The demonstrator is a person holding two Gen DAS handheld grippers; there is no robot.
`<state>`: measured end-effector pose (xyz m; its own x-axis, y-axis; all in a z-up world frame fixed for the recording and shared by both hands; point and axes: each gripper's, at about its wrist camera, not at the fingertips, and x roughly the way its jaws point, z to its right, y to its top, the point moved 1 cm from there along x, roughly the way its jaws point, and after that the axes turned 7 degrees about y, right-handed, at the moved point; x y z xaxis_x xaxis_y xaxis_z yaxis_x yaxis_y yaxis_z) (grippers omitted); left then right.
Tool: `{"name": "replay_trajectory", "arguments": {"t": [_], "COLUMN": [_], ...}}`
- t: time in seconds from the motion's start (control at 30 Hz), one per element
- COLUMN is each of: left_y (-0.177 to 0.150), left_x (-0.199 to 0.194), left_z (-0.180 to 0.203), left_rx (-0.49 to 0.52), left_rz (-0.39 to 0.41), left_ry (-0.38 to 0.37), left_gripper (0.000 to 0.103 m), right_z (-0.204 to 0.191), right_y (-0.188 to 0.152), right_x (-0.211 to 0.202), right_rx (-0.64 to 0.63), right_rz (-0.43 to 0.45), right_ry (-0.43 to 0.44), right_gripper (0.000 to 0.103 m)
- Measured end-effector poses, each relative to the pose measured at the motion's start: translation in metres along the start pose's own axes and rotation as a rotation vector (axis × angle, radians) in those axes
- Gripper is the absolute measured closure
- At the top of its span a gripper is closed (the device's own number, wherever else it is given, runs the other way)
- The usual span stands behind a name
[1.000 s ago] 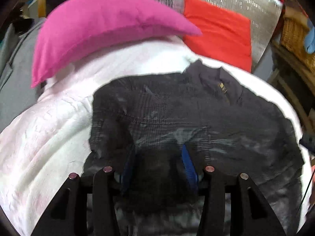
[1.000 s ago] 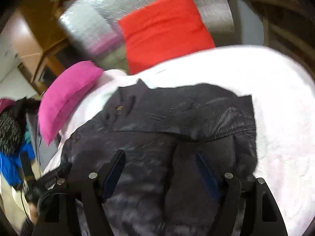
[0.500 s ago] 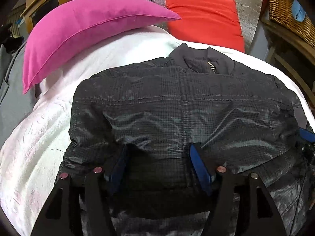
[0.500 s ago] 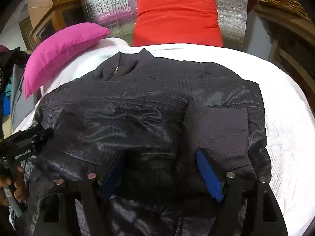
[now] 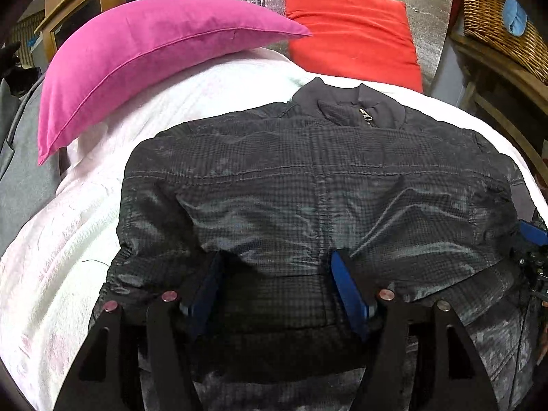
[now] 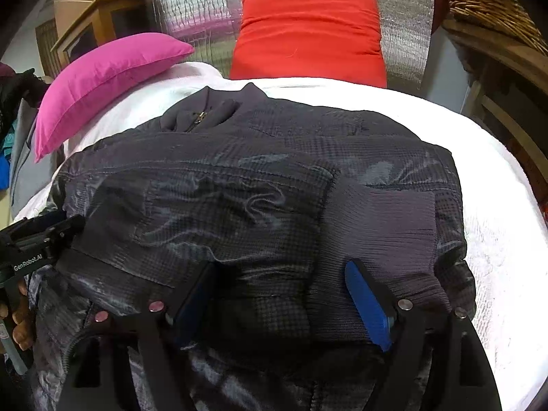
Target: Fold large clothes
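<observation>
Two grippers open over one folded jacket; fold just laid, release step.
Jacket lies doubled on the white bed, collar toward the pillows, lower edge brought up. Left gripper and right gripper have both just been opening; jaws straddle fabric, pads seemingly not pressing. Next, likely: lift clear without snagging, then regrip a side edge.
</observation>
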<state>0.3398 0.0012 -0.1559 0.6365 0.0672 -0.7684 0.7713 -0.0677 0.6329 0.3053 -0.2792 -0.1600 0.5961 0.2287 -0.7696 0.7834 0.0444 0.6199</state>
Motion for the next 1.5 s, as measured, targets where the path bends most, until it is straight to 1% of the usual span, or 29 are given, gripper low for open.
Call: {"name": "replay_trajectory", "arguments": {"t": [0.27,0.33,0.4,0.43,0.47,0.5,0.53,0.57,0.67,0.7,0.73,0.8,0.9,1.0,1.07,1.13,1.2,1.23,1.27,1.3,1.4,1.43,1.5], "left_y": [-0.002,0.001,0.008,0.014,0.018,0.023,0.030,0.034,0.043,0.043,0.043,0.042,0.040,0.038,0.041,0.043,0.038,0.034,0.031,0.027,0.015,0.011,0.008], "left_x": [0.000,-0.003,-0.010,-0.020,-0.027,-0.034,-0.039,-0.036,-0.005,0.006,0.018,0.025,0.028,0.030,0.023,0.009,-0.016,-0.030,-0.036,-0.041,-0.043,-0.040,-0.030], "left_z": [0.000,0.000,-0.002,-0.005,-0.008,-0.011,-0.012,-0.012,-0.008,-0.008,-0.008,-0.006,0.000,0.004,0.002,-0.009,-0.017,-0.020,-0.021,-0.021,-0.021,-0.021,-0.020], "left_rx": [-0.001,-0.009,-0.025,-0.040,-0.049,-0.056,-0.062,-0.060,-0.045,-0.043,-0.052,-0.044,-0.010,-0.009,-0.030,-0.065,-0.073,-0.069,-0.065,-0.056,-0.039,-0.042,-0.044], "left_rz": [0.011,-0.003,-0.032,-0.026,0.003,0.039,0.070,0.070,-0.011,-0.038,-0.067,-0.070,-0.063,-0.048,-0.064,-0.065,-0.020,0.007,0.018,0.021,-0.008,-0.019,-0.036], "left_ry": [0.005,0.011,0.004,-0.006,-0.004,0.008,0.031,0.036,0.064,0.071,0.069,0.078,0.102,0.115,0.106,0.080,0.090,0.098,0.099,0.100,0.118,0.120,0.128], "left_gripper": [0.033,0.033,0.034,0.034,0.034,0.033,0.031,0.029,0.029,0.026,0.026,0.022,0.019,0.017,0.018,0.018,0.018,0.018,0.018,0.018,0.018,0.018,0.018], "right_z": [-0.006,-0.007,-0.009,-0.010,-0.011,-0.011,-0.011,-0.009,-0.007,-0.007,-0.006,0.004,0.004,0.005,0.007,0.007,0.004,0.002,-0.002,-0.005,-0.016,-0.017,-0.009], "right_y": [-0.002,0.001,0.010,0.015,0.021,0.028,0.033,0.040,0.057,0.060,0.062,0.059,0.057,0.059,0.062,0.062,0.058,0.054,0.049,0.045,0.029,0.027,0.020], "right_x": [0.000,0.000,-0.005,-0.013,-0.022,-0.034,-0.037,-0.036,-0.013,-0.003,0.008,0.038,0.049,0.053,0.048,0.027,-0.006,-0.017,-0.025,-0.028,-0.021,-0.019,-0.001], "right_rx": [-0.018,-0.026,-0.036,-0.032,-0.032,-0.036,-0.033,-0.019,-0.005,-0.009,-0.007,0.017,0.018,0.017,0.023,0.035,0.031,0.036,0.036,0.023,-0.058,-0.056,-0.033], "right_rz": [0.009,-0.011,-0.049,-0.045,-0.008,0.049,0.072,0.081,0.047,0.030,0.007,-0.077,-0.085,-0.098,-0.102,-0.065,0.027,0.045,0.052,0.049,0.010,-0.003,-0.044], "right_ry": [-0.035,-0.038,-0.044,-0.037,-0.029,-0.042,-0.054,-0.062,-0.078,-0.091,-0.097,-0.096,-0.130,-0.120,-0.102,-0.105,-0.092,-0.084,-0.067,-0.063,-0.114,-0.120,-0.134], "right_gripper": [0.020,0.020,0.020,0.020,0.020,0.019,0.017,0.012,0.011,0.011,0.011,0.010,0.005,0.003,0.004,0.008,0.008,0.008,0.008,0.008,0.008,0.008,0.008]}}
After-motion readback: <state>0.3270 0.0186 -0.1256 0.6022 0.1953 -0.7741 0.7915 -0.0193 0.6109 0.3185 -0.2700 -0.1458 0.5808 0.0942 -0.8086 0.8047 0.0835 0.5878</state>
